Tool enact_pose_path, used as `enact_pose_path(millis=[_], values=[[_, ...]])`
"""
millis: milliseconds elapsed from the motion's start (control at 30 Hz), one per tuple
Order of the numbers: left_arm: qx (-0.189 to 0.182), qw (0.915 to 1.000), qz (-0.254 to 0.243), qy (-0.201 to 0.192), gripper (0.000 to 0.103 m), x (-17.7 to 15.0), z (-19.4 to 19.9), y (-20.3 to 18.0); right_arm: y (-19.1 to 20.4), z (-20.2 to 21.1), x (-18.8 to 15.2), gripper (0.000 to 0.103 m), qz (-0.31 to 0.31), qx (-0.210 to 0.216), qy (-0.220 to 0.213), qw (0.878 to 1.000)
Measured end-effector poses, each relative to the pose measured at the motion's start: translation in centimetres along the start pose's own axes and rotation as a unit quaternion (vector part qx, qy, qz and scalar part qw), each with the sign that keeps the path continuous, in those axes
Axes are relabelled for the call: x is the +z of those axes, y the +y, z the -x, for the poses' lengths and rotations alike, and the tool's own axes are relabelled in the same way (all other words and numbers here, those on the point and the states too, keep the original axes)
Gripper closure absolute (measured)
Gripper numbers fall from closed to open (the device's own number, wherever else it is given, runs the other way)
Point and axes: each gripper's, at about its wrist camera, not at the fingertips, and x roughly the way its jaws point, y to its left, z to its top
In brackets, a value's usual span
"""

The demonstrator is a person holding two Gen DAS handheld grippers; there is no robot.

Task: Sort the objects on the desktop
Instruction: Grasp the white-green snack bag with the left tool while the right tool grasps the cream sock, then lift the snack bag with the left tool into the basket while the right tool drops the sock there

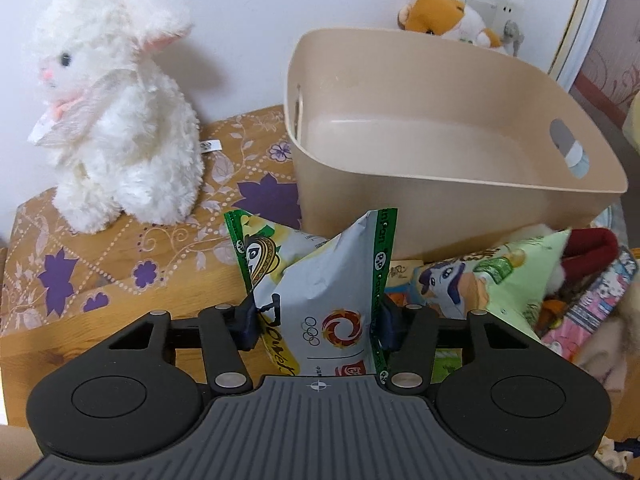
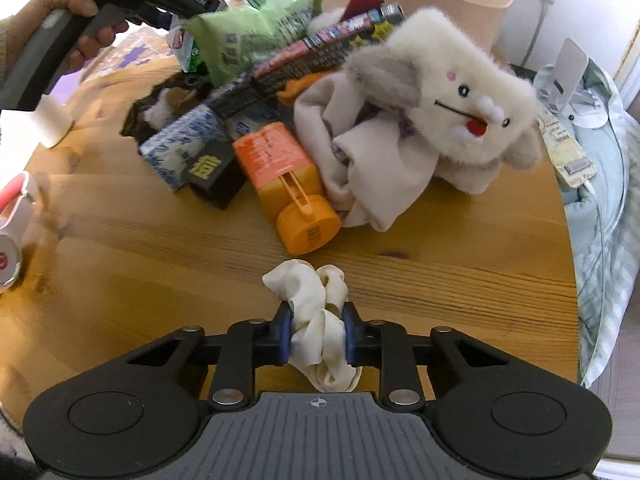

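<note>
Pinching a snack bag [image 1: 320, 300] in front of the beige bin [image 1: 440, 200], the left gripper [image 1: 318, 320] is holding it up; the right gripper [image 2: 316, 340] is squeezing a white knotted chew [image 2: 316, 312] over the wooden table [image 2: 440, 280].

Mostly soft stuff and crinkly packaging here. The rabbit [image 1: 116, 120] is long, shaggy white plush, and the cream toy [image 2: 452, 116] has shorter, denser fur over smooth matt cloth. The bin [image 1: 440, 184] looks like matt beige plastic, no shine at all. The chip bag [image 1: 320, 292] is creased foil-like film with a dull sheen; the green bag [image 2: 256, 28] is the same sort of wrinkly film. The bottle [image 2: 288, 180] is smooth orange plastic, slightly glossy. The table [image 2: 160, 260] is varnished wood, grain showing. The left gripper [image 1: 318, 320] is matt black plastic with ribbed grey rubbery trim and small metal pins. The white knot [image 2: 316, 320] looks dry and leathery.
</note>
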Motion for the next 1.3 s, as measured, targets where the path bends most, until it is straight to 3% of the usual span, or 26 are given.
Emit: enact_pose_path(millis=[267,533,767,867,1067,1300], values=[[-0.008,0.9987,0.015,-0.048,0.048,0.4,5.1,1.5,-0.9,5.7,1.7,0.08,0.017,0.012,-0.065,0.998],[-0.031,0.9934,-0.004,-0.11,0.048,3.7,9.3,-0.5,-3.5,9.7,8.5,0.08,0.052,-0.026,-0.157,0.986],[-0.03,0.989,-0.021,-0.143,0.048,7.7,9.4,-3.0,-5.3,10.3,14.9,0.08,0.093,-0.054,-0.217,0.97],[-0.026,0.9898,-0.021,-0.139,0.048,9.2,8.4,-4.4,-6.2,9.4,16.9,0.08,0.089,-0.052,-0.223,0.969],[-0.01,0.9948,-0.029,-0.097,0.048,10.4,4.2,-7.8,-8.0,5.7,20.0,0.08,0.067,-0.056,-0.192,0.978],[0.009,0.9982,-0.034,-0.048,0.047,10.5,0.2,-10.0,-9.2,2.2,21.4,0.079,0.034,-0.052,-0.17,0.983]])
